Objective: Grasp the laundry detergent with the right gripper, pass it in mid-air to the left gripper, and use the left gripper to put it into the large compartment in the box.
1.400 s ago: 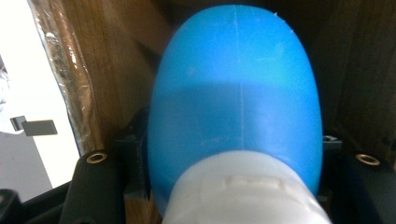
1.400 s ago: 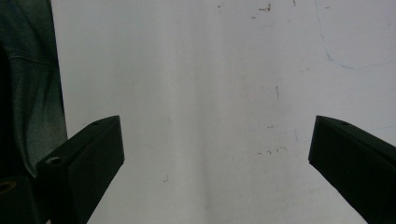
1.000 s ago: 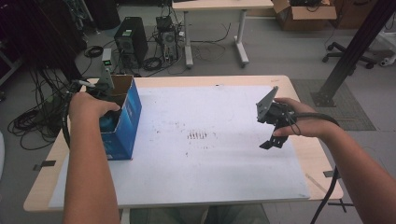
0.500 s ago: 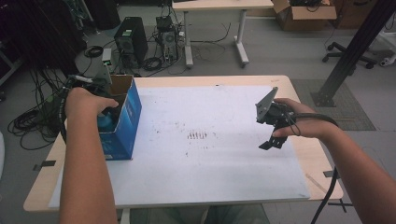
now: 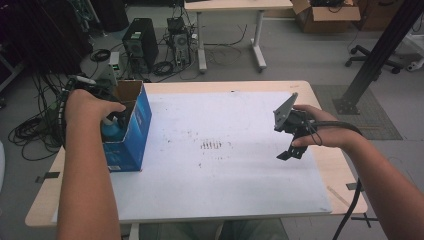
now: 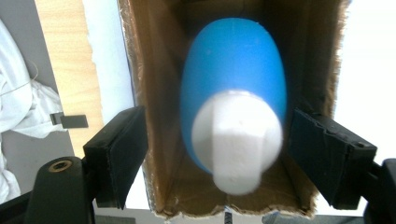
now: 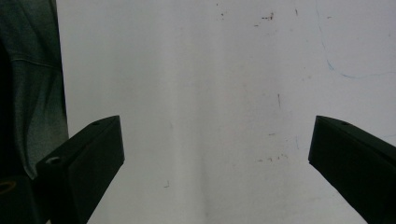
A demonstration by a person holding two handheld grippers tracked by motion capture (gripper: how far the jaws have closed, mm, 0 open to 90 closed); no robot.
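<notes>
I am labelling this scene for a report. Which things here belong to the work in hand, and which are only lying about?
Part of the work:
- blue bottle with a white cap, inside the box
- blue cardboard box
- left hand-held gripper, its jaws just opening, clear of the bottle between them

Only lying about:
- right hand-held gripper, open over the white sheet
- computer tower on the floor
- brown carton

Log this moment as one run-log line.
left gripper: jaws just opening, clear of blue plastic bottle with white cap | bottle: inside open blue cardboard box | right gripper: open, over white table sheet
</notes>
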